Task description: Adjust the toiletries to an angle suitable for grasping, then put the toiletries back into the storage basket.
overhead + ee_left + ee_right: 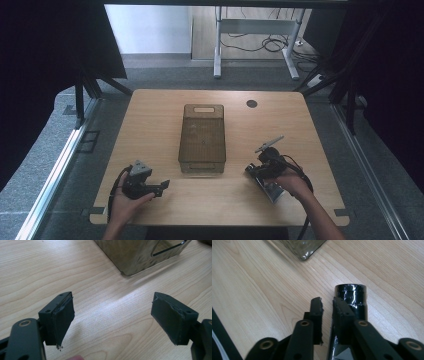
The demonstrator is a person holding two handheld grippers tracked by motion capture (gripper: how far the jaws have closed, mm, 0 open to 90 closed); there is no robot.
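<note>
The right gripper [327, 303] has its fingers slightly parted with nothing between them, beside a glossy black cylinder [350, 296] lying on the bench [150, 130] at about four o'clock from the smoky lidded box [202, 137]. I'd guess it's lining up a grasp. The left gripper [111, 315] waits with fingers wide apart, empty, at seven o'clock of the box, probably kept clear.

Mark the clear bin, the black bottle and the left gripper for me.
clear bin [202, 137], high view, middle of its lid.
black bottle [352, 296], right gripper view, glossy upper wall.
left gripper [112, 320], left gripper view, midway between its open fingertips.
</note>
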